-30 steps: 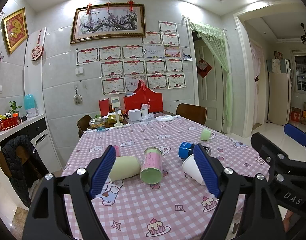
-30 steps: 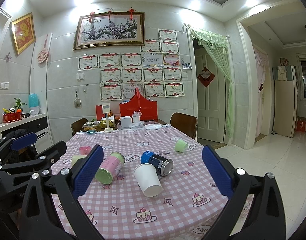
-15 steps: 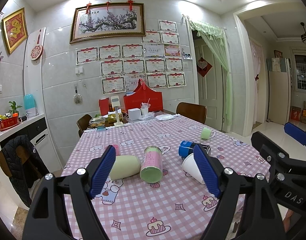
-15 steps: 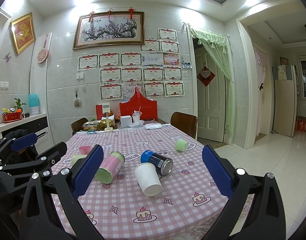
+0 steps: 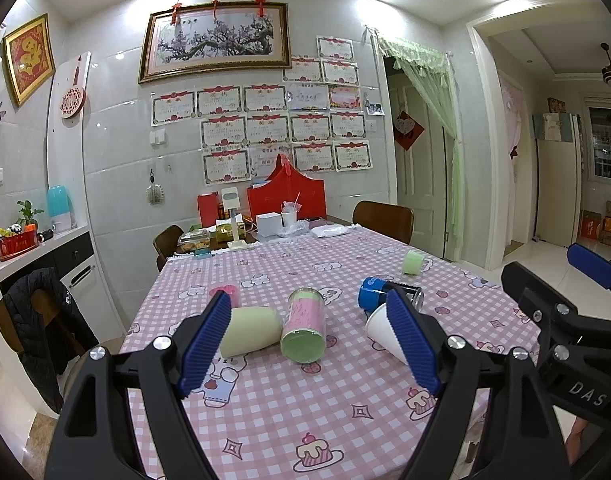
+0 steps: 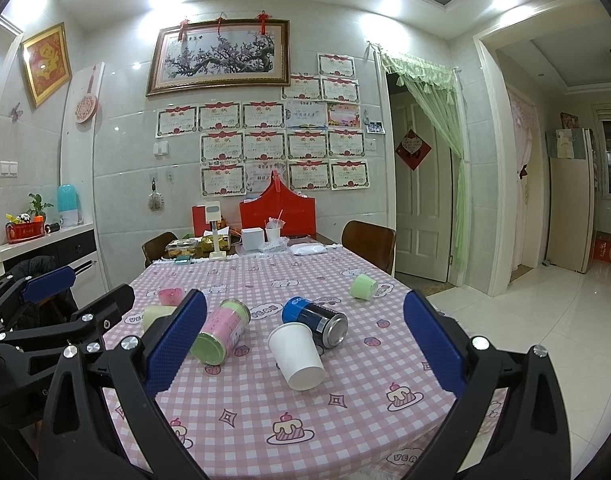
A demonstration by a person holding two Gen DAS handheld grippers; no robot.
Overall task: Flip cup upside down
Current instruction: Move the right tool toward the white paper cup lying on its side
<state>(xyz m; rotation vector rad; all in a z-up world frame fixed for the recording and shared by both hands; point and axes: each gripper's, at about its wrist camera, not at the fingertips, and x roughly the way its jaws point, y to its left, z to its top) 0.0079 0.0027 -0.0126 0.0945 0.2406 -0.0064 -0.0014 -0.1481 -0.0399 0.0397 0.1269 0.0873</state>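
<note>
Nothing has moved. Both tools, left [image 5: 307, 342] and right [image 6: 305, 342], hover wide open and empty. The cup [image 6: 296, 355] lies sideways on the near tabletop [image 6: 345, 412]; flipping not begun.

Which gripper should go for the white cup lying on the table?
Right, probably. In its view the white cup lies on its side between the open jaws of the right gripper. In the left view the cup sits half hidden behind the right-hand finger of the left gripper.
</note>
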